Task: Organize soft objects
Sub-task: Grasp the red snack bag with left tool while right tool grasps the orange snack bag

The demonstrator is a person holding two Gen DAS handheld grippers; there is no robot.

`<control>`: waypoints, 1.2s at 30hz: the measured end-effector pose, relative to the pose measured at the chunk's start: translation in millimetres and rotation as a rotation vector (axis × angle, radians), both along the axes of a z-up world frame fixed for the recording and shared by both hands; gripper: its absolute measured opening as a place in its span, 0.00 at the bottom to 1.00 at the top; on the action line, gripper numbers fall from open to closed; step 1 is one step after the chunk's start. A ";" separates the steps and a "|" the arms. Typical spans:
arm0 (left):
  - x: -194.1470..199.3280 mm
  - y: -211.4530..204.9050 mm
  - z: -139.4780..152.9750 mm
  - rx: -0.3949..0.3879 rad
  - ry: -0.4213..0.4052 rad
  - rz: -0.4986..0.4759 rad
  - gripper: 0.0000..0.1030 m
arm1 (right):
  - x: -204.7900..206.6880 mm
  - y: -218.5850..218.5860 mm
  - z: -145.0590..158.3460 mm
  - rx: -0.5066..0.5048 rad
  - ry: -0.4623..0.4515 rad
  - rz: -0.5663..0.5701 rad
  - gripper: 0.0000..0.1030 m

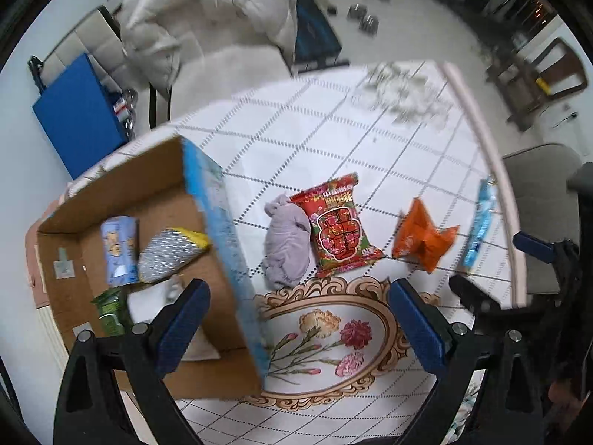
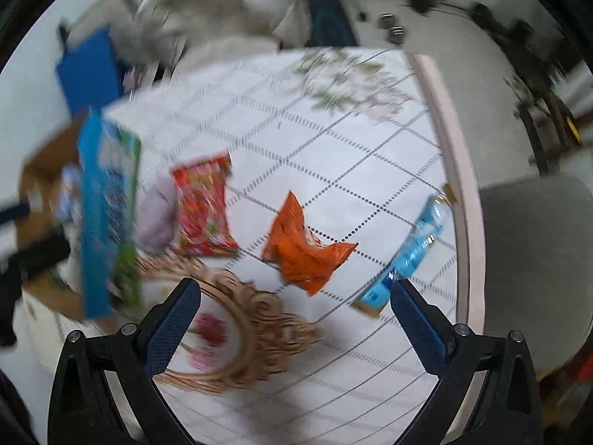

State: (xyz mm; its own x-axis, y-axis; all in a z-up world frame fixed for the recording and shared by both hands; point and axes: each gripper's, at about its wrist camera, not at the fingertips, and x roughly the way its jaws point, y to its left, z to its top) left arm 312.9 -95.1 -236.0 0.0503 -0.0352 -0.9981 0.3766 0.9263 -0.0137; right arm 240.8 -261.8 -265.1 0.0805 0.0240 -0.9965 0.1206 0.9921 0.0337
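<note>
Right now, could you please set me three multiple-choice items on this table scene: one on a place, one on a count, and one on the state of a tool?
1. Where does the lilac cloth lie?
A. inside the cardboard box
B. on the tablecloth, against the red snack bag
C. on the grey chair

2. How many sealed snack or tissue packs lie on the tablecloth outside the cardboard box?
A. one
B. three
C. five

3. How does the left tool stand?
A. open, holding nothing
B. shut on the orange bag
C. shut on the cloth

Key:
1 B, since the cloth rests by the red snack bag, right of the box wall.
2 B, since only the red bag, the orange bag and the light blue pack show there.
3 A, since its fingers are spread with only tablecloth between them.
</note>
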 end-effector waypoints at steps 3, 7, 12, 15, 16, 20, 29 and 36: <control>9.2 -5.8 -27.4 0.019 0.048 0.027 0.96 | 9.3 7.6 -31.1 -0.054 0.054 0.136 1.00; 19.1 -7.6 -56.2 0.012 0.131 0.078 0.93 | 21.8 18.6 -65.4 -0.054 0.117 0.224 0.99; 34.6 -13.4 -77.1 0.016 0.180 0.110 0.92 | 34.7 8.8 -95.8 -0.017 0.178 0.190 0.71; 46.2 -25.9 -83.9 0.031 0.184 0.089 0.92 | 37.7 -5.5 -97.1 -0.001 0.177 0.146 0.61; 50.6 -31.2 -87.0 0.040 0.188 0.079 0.92 | 38.7 -13.8 -95.7 0.022 0.186 0.108 0.59; 66.8 -51.0 -110.1 0.073 0.239 0.031 0.92 | 40.9 -43.2 -93.4 0.029 0.202 -0.002 0.34; 64.1 -79.1 -159.3 0.198 0.335 -0.079 0.92 | 38.9 -77.6 -97.6 0.105 0.232 -0.088 0.34; 38.9 -109.2 -151.4 0.099 0.339 -0.152 0.92 | 31.6 -90.4 -105.2 0.113 0.252 -0.108 0.34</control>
